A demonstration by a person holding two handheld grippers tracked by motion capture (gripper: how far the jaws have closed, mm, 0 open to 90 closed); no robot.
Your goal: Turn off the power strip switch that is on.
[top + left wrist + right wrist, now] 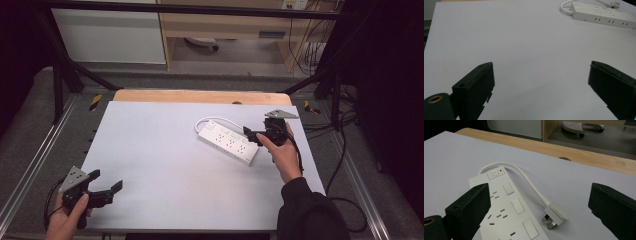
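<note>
On the far right part of the white table top [165, 165] lies one white power strip [229, 142], set at a slant, just in front of my right claw [253, 136]. From that claw's own camera I count three rows of sockets on the strip [506, 212], each with a rocker switch beside it, plus one main switch with a small red light at the far end. Its near end is cut off at the bottom edge. One short white cord [524, 177] loops out from the far end and ends in one plug [554, 215], lying on its side beside the strip, prongs towards me. My right claw is spread wide, pinching nothing. My left claw [106, 186] hovers near the front left corner, well apart from the strip, also spread with nothing between its jaws.
</note>
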